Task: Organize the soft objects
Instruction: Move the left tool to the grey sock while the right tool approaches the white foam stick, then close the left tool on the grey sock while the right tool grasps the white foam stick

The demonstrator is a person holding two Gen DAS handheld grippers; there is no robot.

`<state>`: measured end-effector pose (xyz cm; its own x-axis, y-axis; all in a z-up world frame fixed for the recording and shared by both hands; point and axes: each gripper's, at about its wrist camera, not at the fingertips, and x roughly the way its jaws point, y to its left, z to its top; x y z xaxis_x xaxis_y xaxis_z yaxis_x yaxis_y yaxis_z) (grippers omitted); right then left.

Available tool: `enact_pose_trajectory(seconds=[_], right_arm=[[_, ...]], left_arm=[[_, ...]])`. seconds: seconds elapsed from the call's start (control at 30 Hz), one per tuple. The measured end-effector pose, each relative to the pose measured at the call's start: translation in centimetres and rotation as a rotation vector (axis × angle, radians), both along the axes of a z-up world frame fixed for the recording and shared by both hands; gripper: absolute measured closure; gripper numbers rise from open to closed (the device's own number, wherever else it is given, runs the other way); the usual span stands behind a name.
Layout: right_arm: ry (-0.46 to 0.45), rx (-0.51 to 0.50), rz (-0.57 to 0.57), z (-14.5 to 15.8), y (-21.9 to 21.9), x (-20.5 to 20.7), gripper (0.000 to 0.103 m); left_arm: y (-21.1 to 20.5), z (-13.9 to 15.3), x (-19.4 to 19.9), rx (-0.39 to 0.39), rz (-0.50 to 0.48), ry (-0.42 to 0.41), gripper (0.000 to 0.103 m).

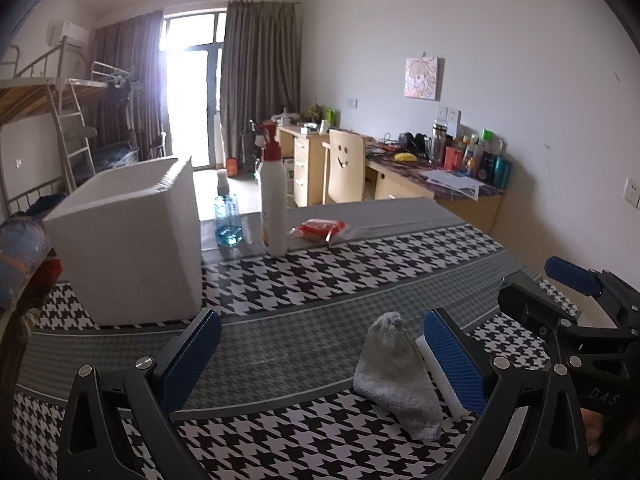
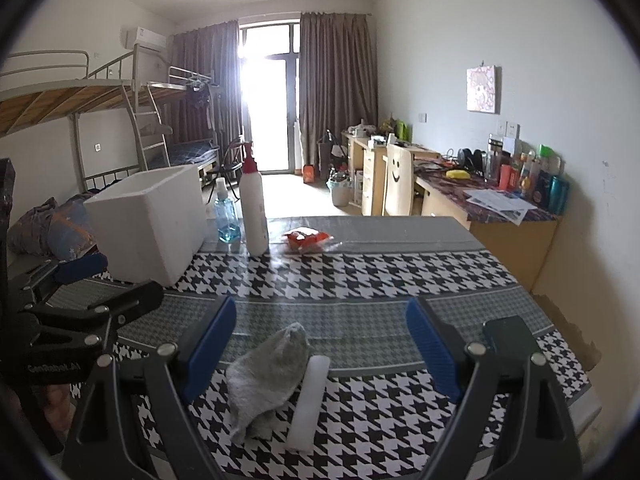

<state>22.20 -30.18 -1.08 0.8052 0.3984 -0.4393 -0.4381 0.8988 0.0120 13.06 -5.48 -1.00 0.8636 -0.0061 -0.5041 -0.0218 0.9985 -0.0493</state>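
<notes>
A grey sock (image 1: 394,376) lies on the houndstooth tablecloth (image 1: 320,276), with a white foam block (image 1: 442,376) at its right side. My left gripper (image 1: 320,354) is open and empty; the sock lies just inside its right finger. In the right wrist view the sock (image 2: 268,376) and foam block (image 2: 310,402) lie between the fingers of my open, empty right gripper (image 2: 322,348). A white foam box (image 1: 132,240) stands open at the table's left; it also shows in the right wrist view (image 2: 150,220).
A white pump bottle (image 1: 274,204), a blue-liquid bottle (image 1: 228,220) and a red packet (image 1: 320,230) stand at the table's far side. A desk and smiley chair (image 1: 344,168) stand beyond, right. A bunk bed is at the left.
</notes>
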Motion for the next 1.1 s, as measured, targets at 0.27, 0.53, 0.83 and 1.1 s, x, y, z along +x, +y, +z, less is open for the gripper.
enact_pose_trajectory(seconds=[0.27, 0.53, 0.83, 1.1], right_arm=[[0.019, -0.015, -0.024, -0.8, -0.8, 0.5, 0.013], [0.046, -0.034, -0.034, -2.0, -1.1, 0.6, 0.013], [0.084, -0.047, -0.061, -3.4, -1.7, 1.0, 0.013], [0.112, -0.068, -0.081, -5.0, -1.8, 1.3, 0.013]], left_arm=[[-0.4, -1.1, 0.6, -0.002, -0.014, 0.035, 0.001], [-0.9, -2.8, 1.7, -0.018, -0.027, 0.100, 0.001], [-1.8, -4.2, 2.1, -0.024, -0.075, 0.140, 0.001], [-1.9, -5.7, 3.0, -0.080, -0.109, 0.215, 0.004]])
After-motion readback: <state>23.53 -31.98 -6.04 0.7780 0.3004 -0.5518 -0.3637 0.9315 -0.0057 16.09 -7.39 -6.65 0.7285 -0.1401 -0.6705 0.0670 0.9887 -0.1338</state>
